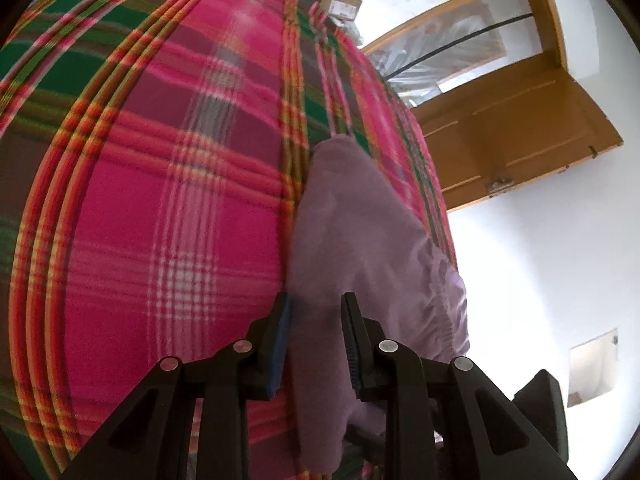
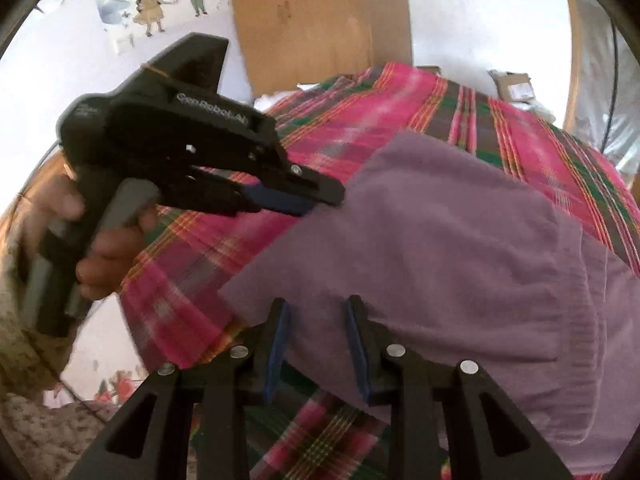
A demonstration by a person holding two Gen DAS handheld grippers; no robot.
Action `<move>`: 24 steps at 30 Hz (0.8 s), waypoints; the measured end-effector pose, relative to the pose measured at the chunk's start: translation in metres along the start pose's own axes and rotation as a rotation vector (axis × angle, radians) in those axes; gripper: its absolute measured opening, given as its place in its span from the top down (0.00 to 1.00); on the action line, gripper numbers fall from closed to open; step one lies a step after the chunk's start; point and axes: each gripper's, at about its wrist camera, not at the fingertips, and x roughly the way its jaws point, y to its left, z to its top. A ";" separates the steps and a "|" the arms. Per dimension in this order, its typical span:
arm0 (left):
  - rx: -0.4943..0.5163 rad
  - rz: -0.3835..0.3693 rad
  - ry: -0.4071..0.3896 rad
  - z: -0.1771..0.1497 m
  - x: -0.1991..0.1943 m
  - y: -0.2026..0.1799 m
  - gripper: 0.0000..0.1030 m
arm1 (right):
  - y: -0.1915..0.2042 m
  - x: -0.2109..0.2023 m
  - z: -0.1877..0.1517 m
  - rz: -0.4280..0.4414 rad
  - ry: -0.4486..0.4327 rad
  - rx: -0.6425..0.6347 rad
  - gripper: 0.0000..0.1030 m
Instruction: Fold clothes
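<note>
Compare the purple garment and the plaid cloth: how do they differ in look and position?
The purple garment is plain, one colour; the plaid cloth is checked pink, green and orange. The garment lies on top; the cloth is spread beneath and is much larger. The garment has a gathered elastic edge; the cloth shows none. Both are soft fabric.

I see one garment (image 2: pixel 460 240): mauve, soft knit, gathered elastic waistband along one edge. Partly folded, doubled layers, straight folded edge toward me in right view. Lies on pink-green plaid blanket (image 1: pixel 140 200), one end lifted off it. In left view, bunched narrow, elastic edge at right side. Mildly blurred in both views. Rest of shape out of frame.
</note>
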 end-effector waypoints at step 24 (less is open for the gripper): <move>-0.020 -0.030 0.003 0.024 -0.004 0.015 0.63 | 0.047 0.003 0.003 -0.016 -0.008 -0.082 0.49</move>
